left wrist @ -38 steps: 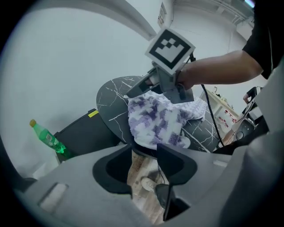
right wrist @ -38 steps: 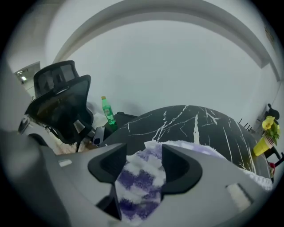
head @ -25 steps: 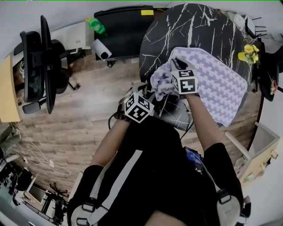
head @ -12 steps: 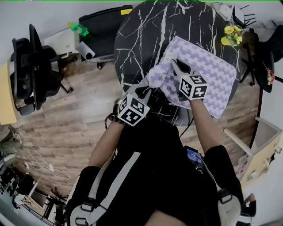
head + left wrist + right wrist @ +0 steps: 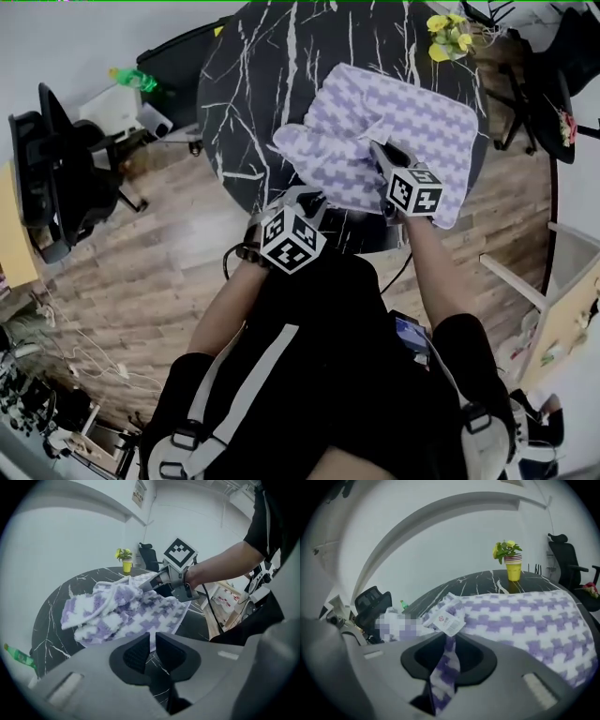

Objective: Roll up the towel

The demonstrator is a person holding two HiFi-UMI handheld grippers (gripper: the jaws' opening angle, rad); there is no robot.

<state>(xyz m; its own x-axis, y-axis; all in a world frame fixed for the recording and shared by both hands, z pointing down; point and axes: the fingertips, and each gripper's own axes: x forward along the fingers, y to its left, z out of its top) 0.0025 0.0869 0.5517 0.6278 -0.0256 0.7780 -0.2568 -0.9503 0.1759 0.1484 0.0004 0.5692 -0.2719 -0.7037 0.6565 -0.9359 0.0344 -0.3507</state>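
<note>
purple-and-white check marks the towel (image 5: 403, 117), which a second ago was gathered in a lump at the near edge of the black marble counter (image 5: 248, 84). it is now drawn out flat over the counter's right half, and only a loose flap (image 5: 302, 150) is left doubled over at the left end. the cloth is judged to be laid out for rolling, with no roll yet begun.

the left tool (image 5: 303, 195) is found at the near rim, just short of the towel. its jaws have just been closing and are seen almost pressed together, with only a thin slit left between them and nothing caught in it — bare marble shows through.

the right tool (image 5: 380, 152) is set on the towel's near edge, its jaws pinched on a narrow strip of the cloth just beside the white care label (image 5: 446, 622) — so that edge is held while the left end lies free.
</note>
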